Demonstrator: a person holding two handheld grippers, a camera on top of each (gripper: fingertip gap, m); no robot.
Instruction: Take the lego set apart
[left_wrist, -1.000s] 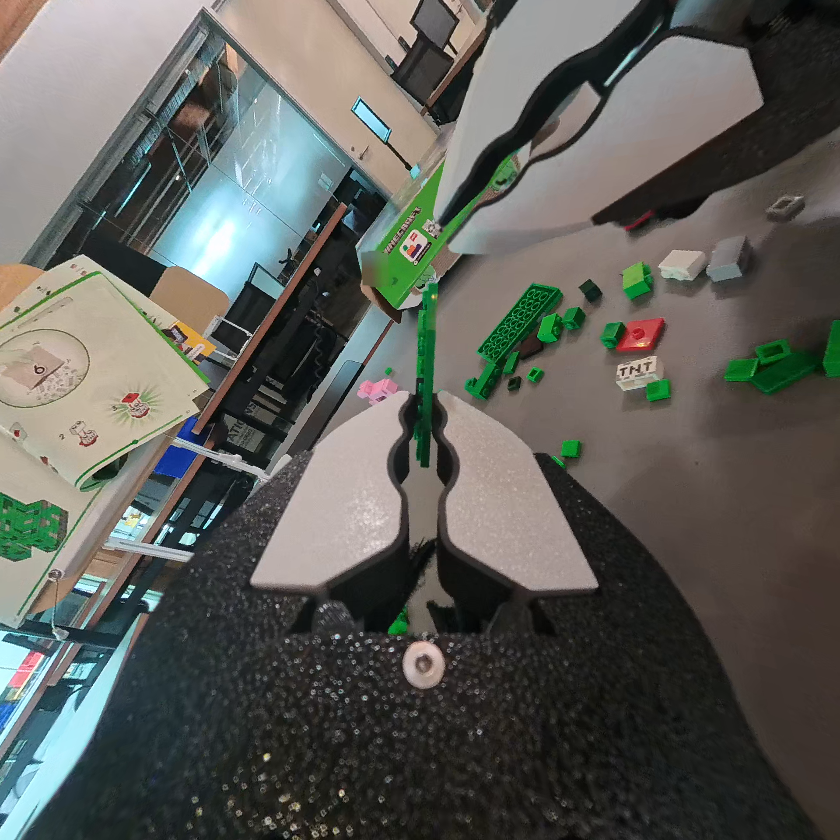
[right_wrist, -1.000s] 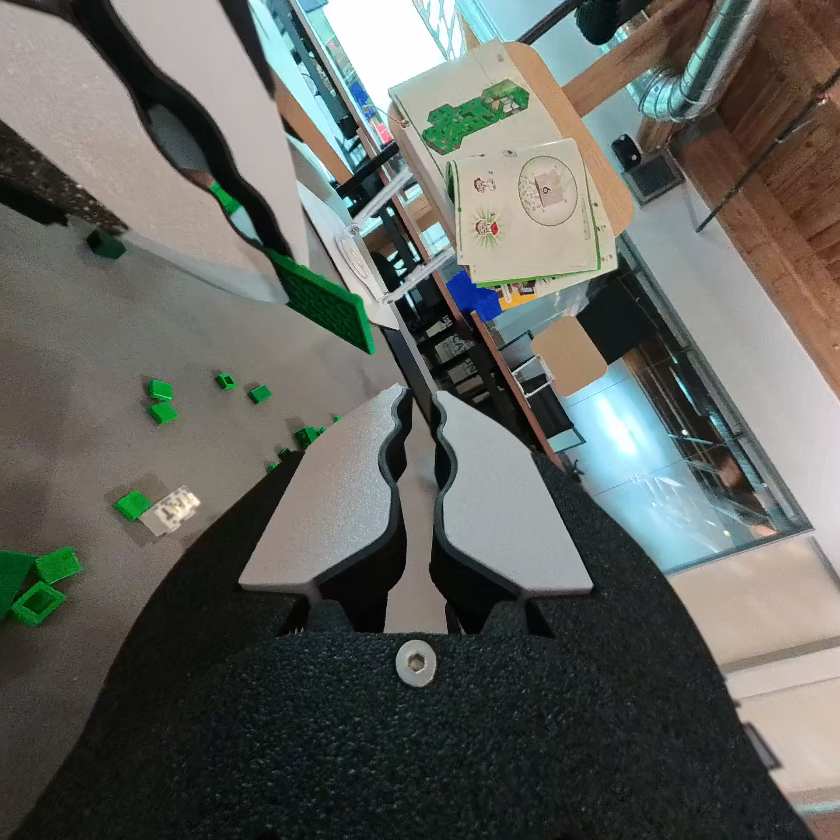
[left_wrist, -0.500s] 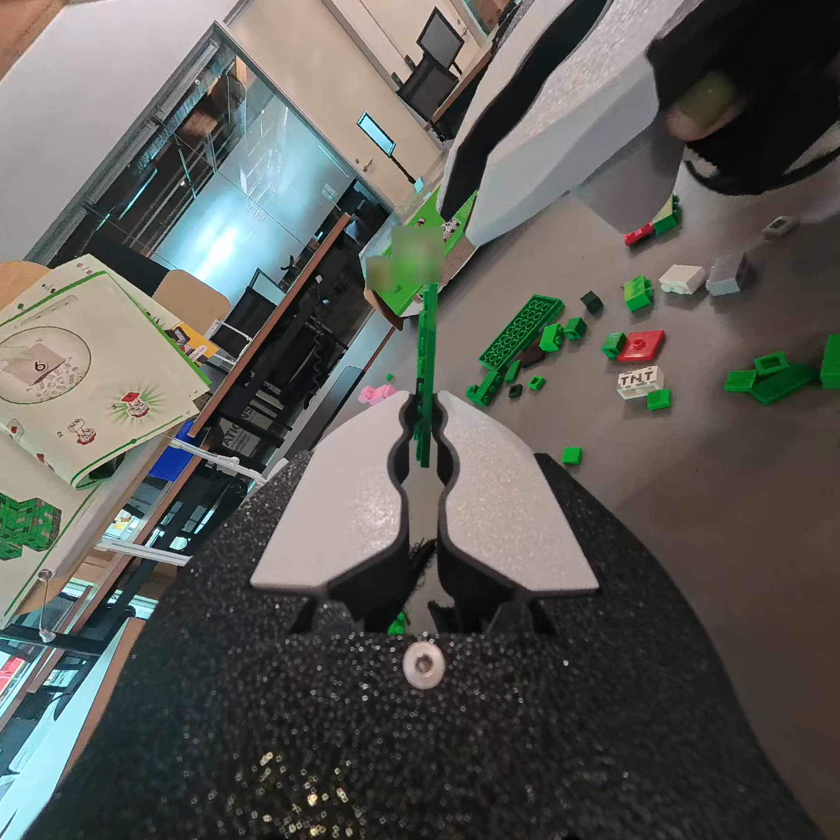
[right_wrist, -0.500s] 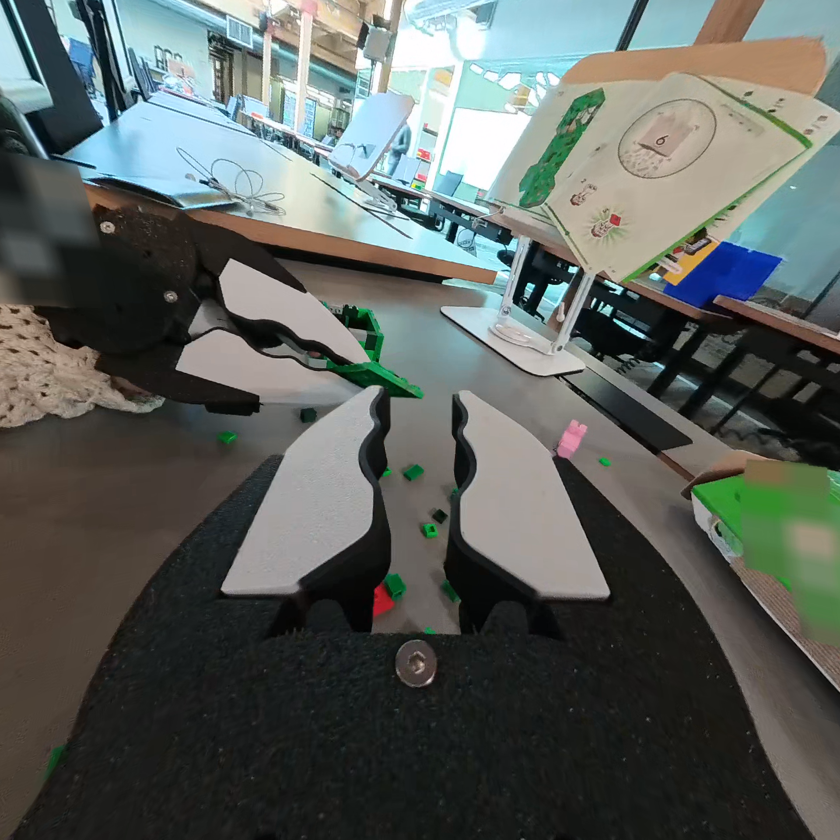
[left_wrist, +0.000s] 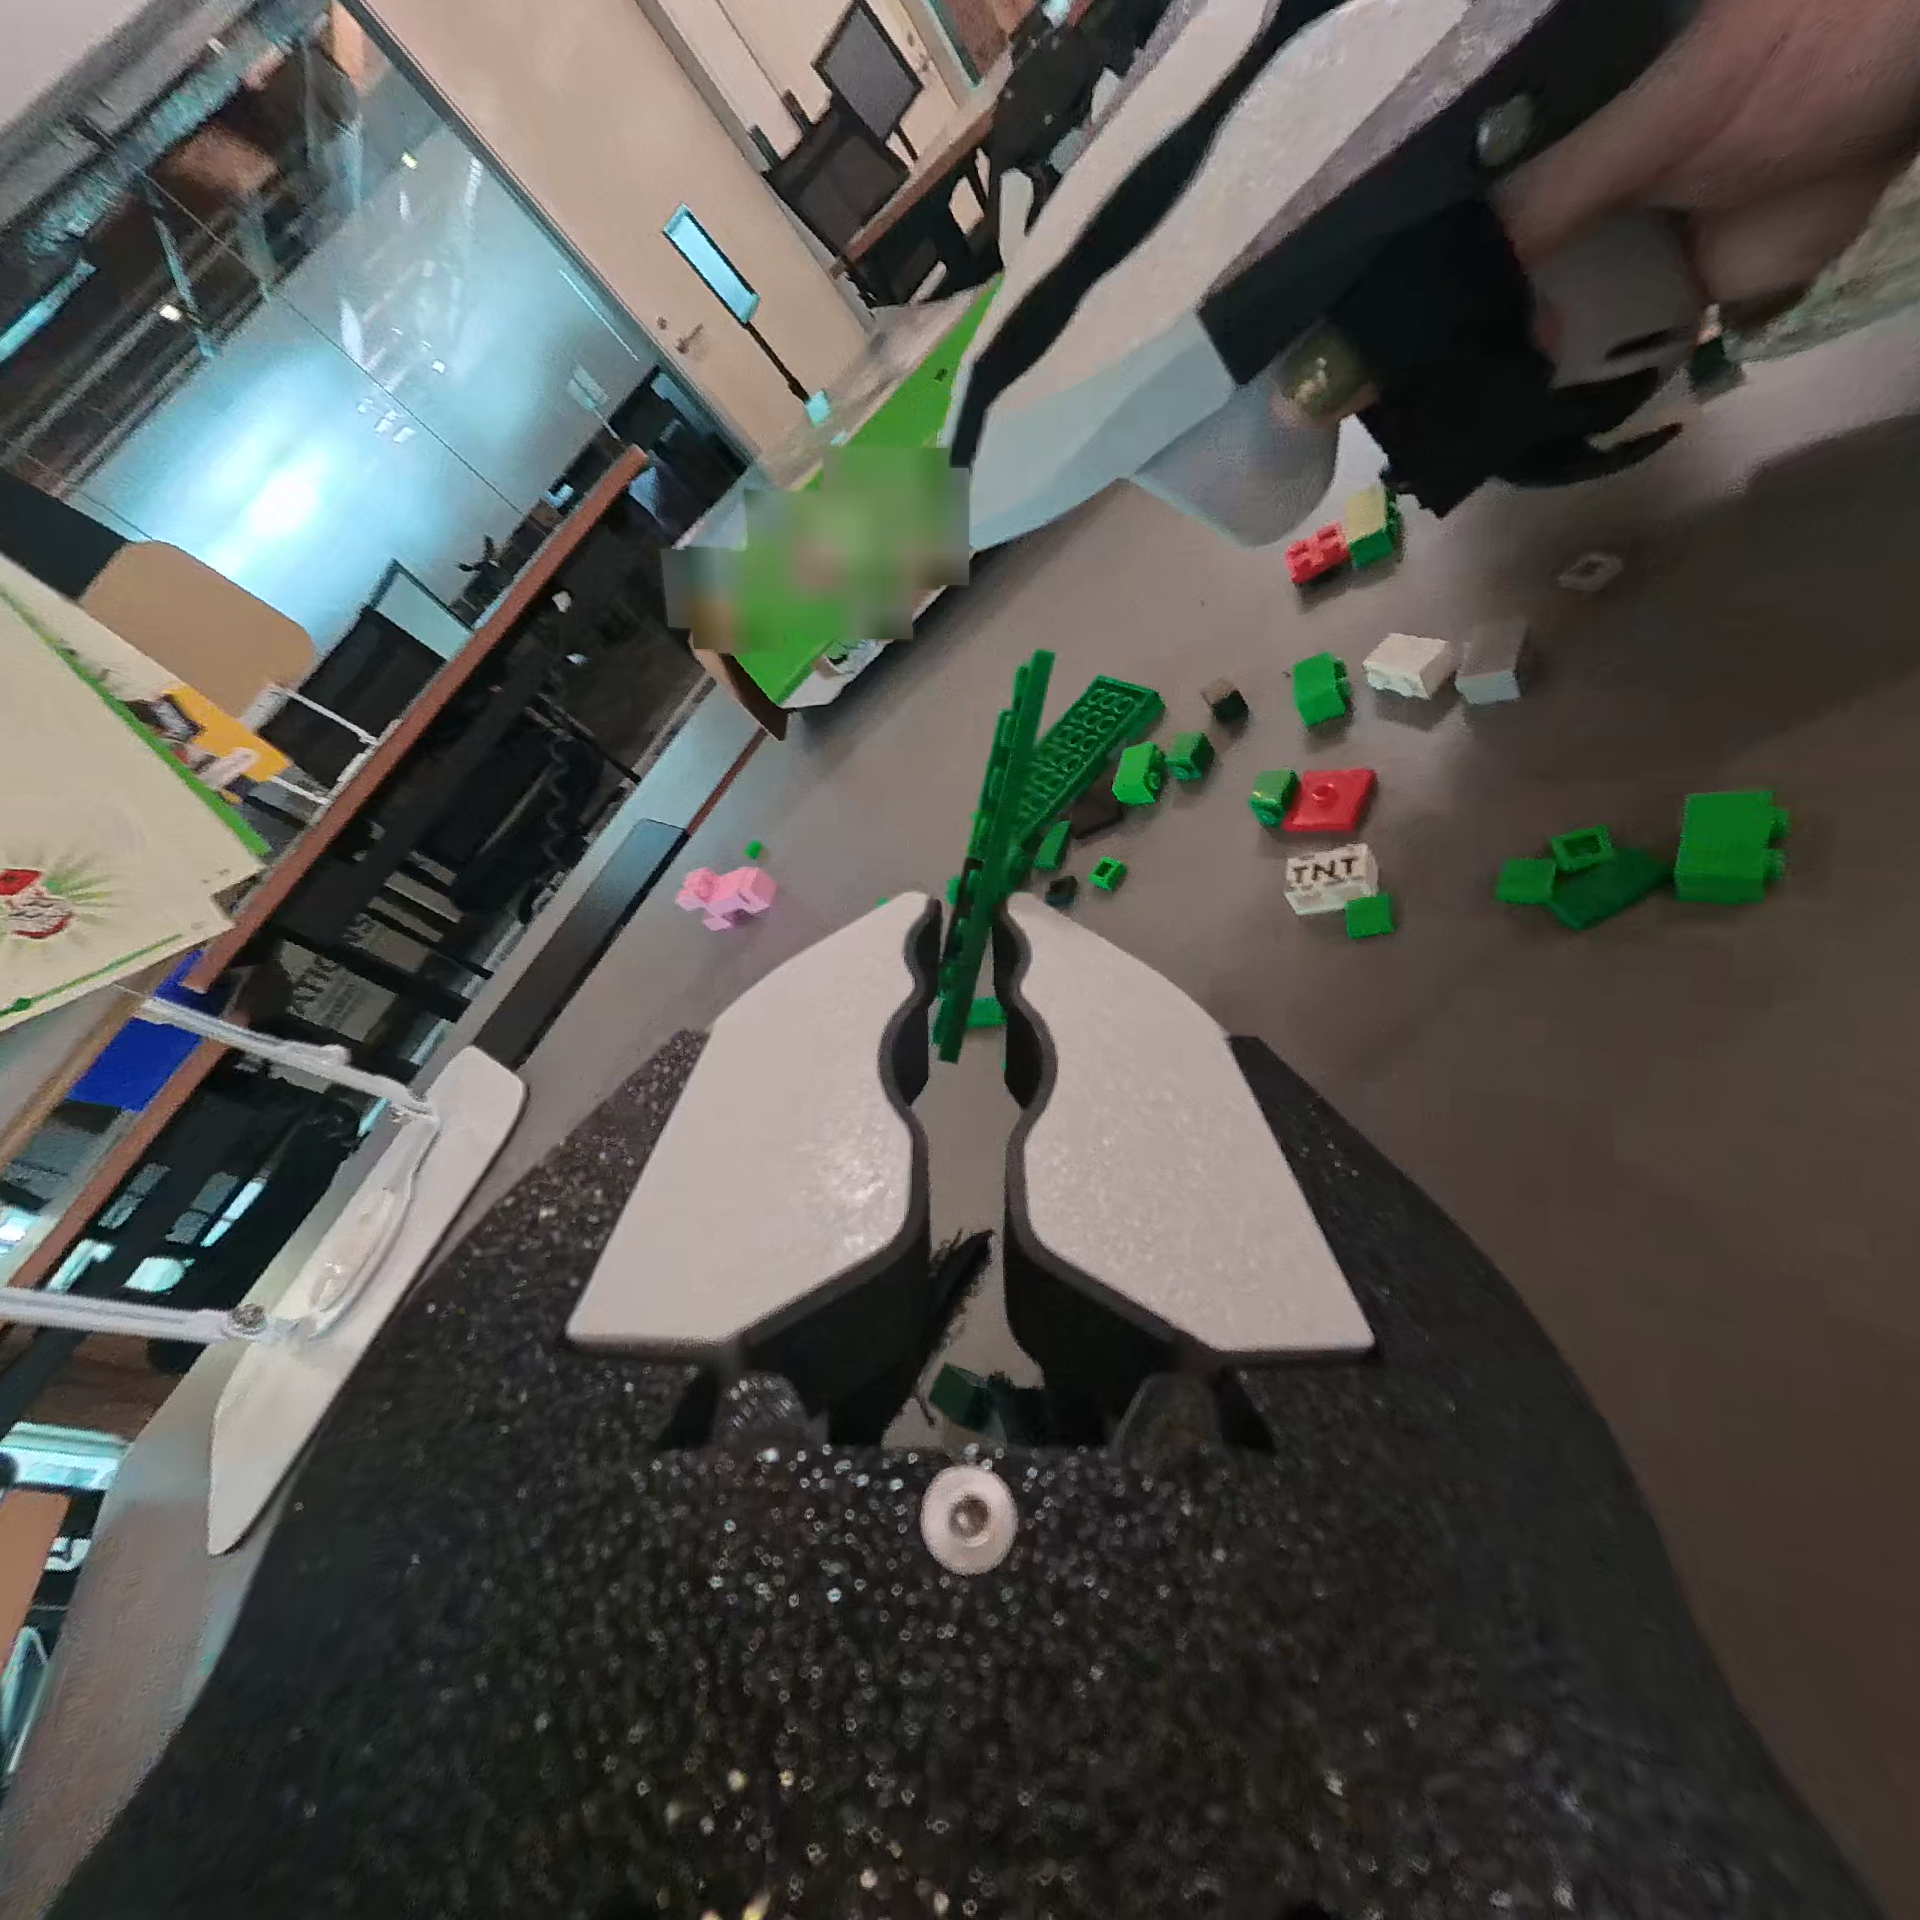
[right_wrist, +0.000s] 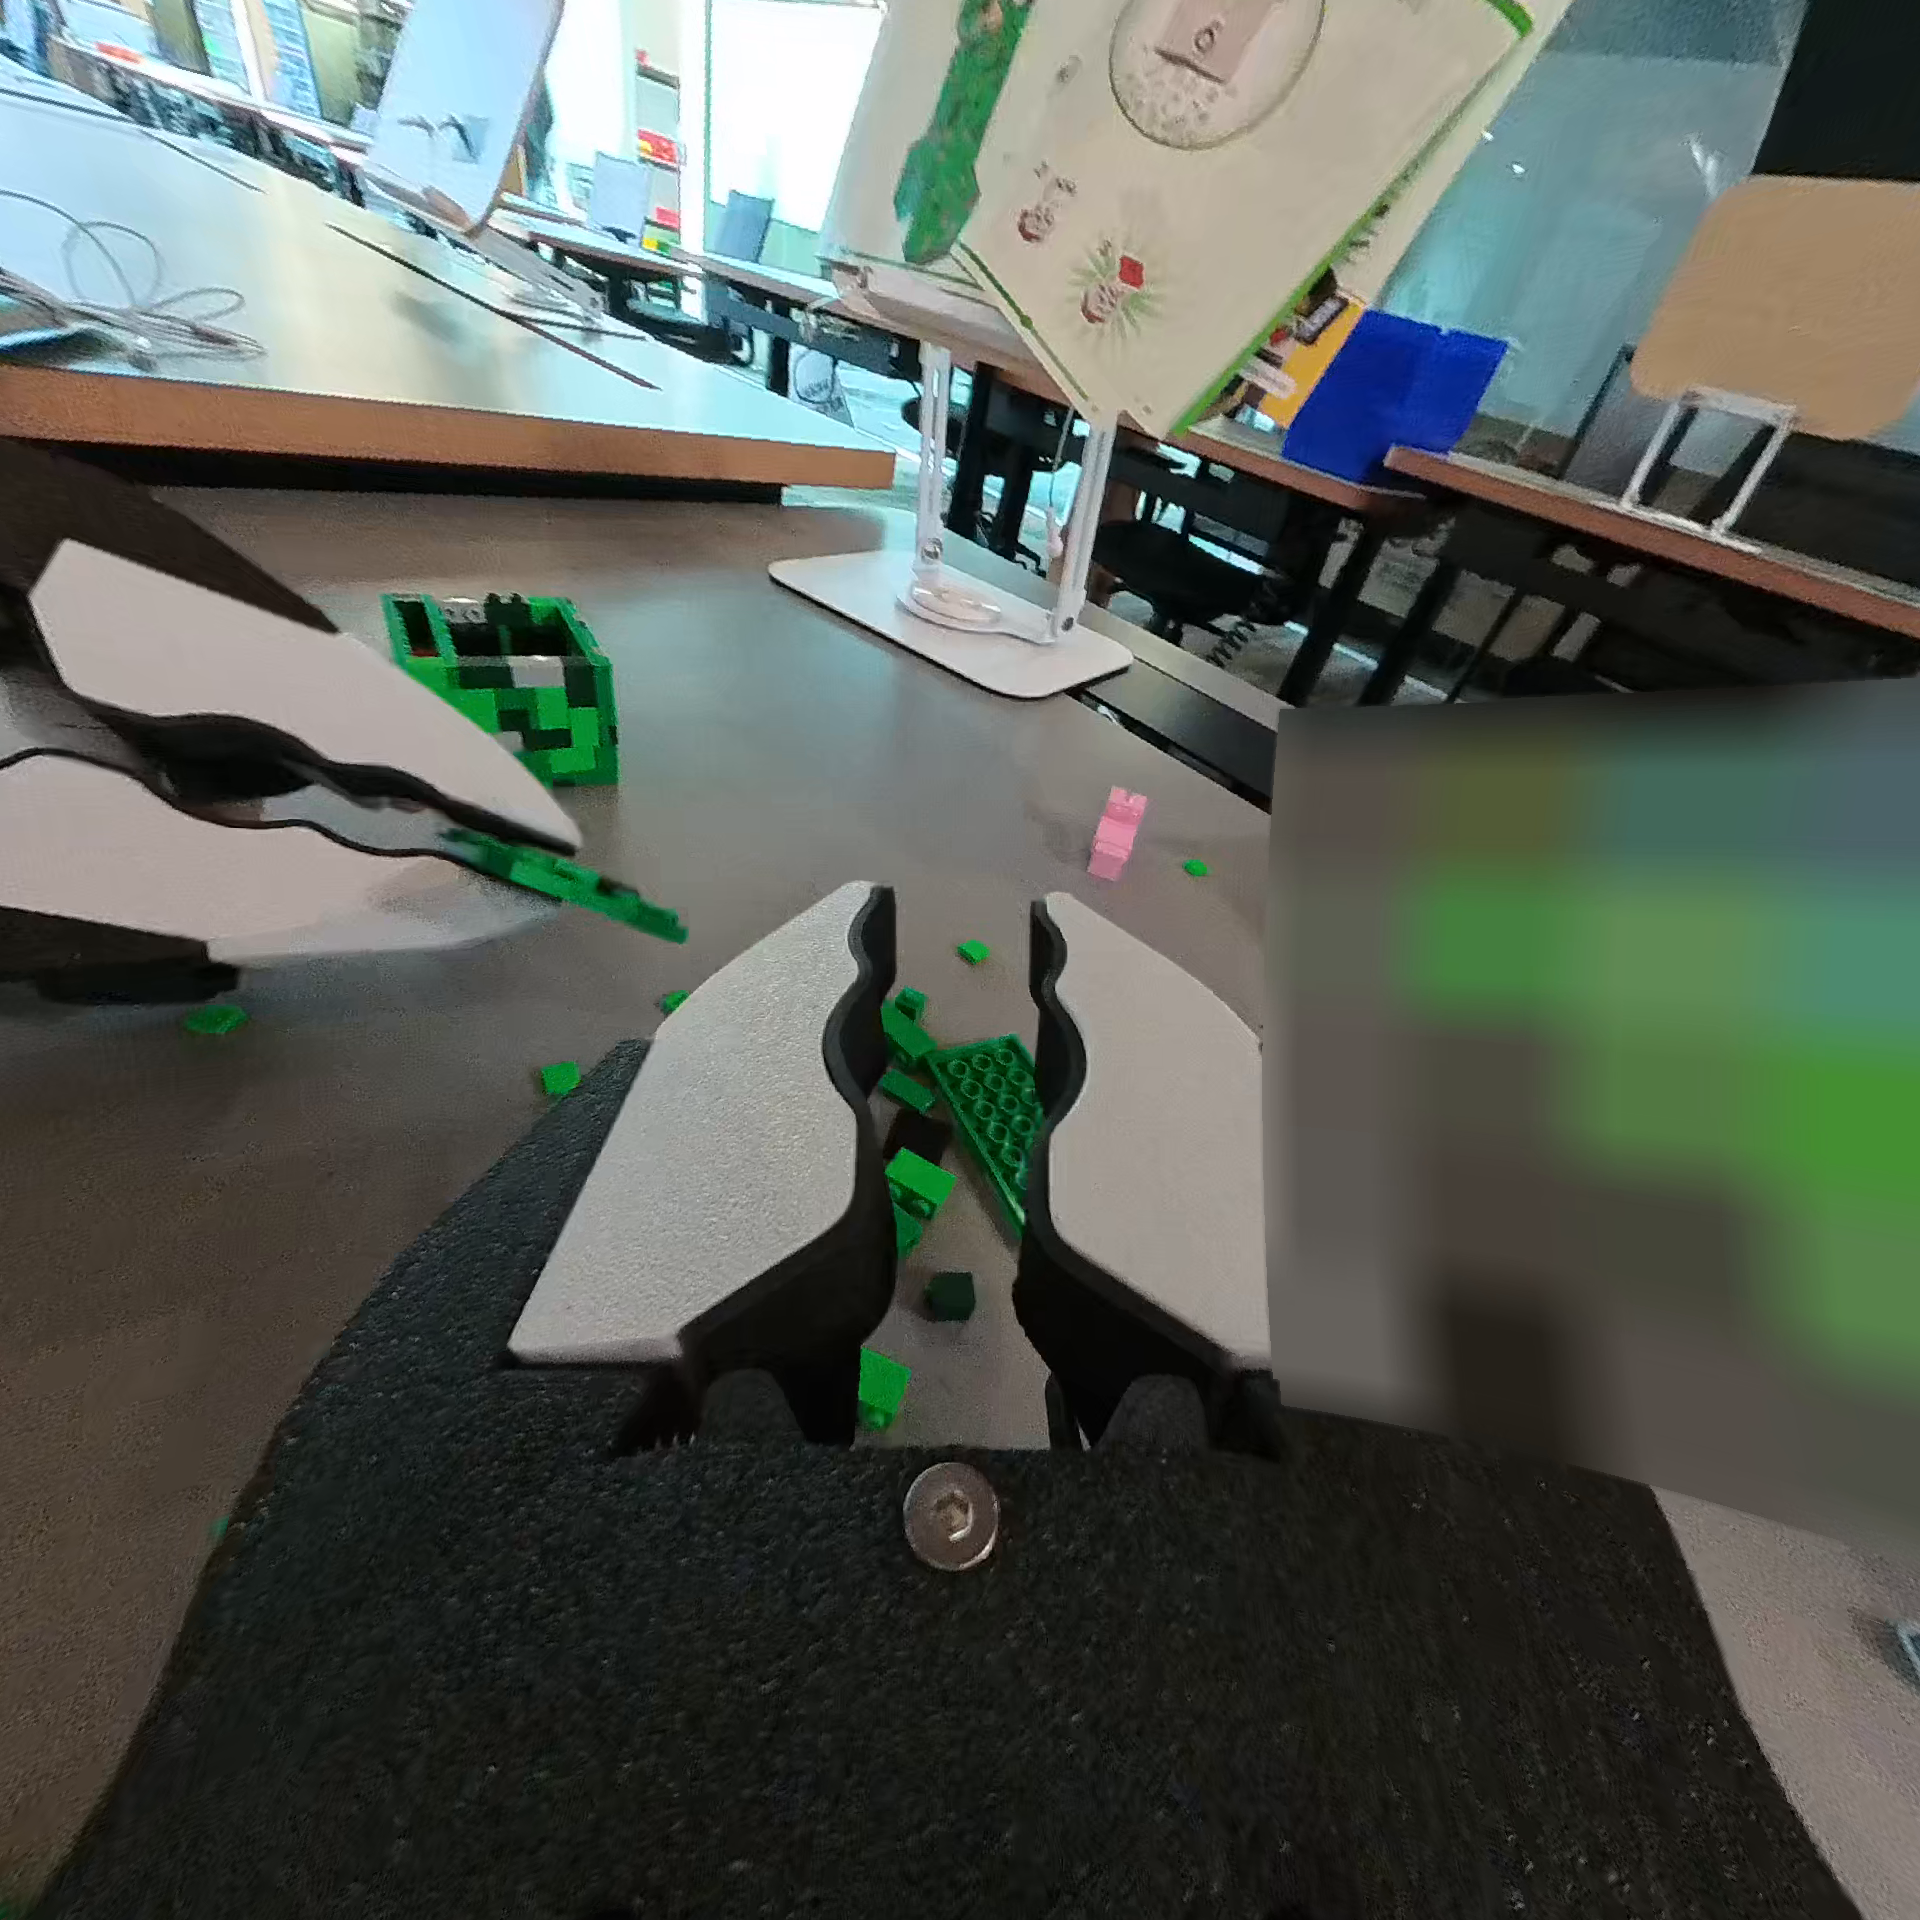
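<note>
My left gripper is shut on a thin green plate, held edge-on and sticking out past the fingertips. It also shows in the right wrist view, low over the table with the plate pointing right. My right gripper is open and empty, just above loose green bricks and a green wedge plate on the grey table. It appears in the left wrist view at the top right, held by a hand. A hollow green block build stands behind the left gripper.
Loose pieces lie on the table: a red tile, a white lettered block, white and grey bricks, green bricks, and a pink figure. An instruction booklet stands on a white stand. A green box sits at the right edge. My hands' fingertips stand some 9 centimeters from each other. It is some 8 centimeters from my left tips to the white lettered block.
My right gripper has swung away from the left gripper, come down over the loose bricks and opened wider. My left gripper has tilted and lowered, still holding the green plate.
</note>
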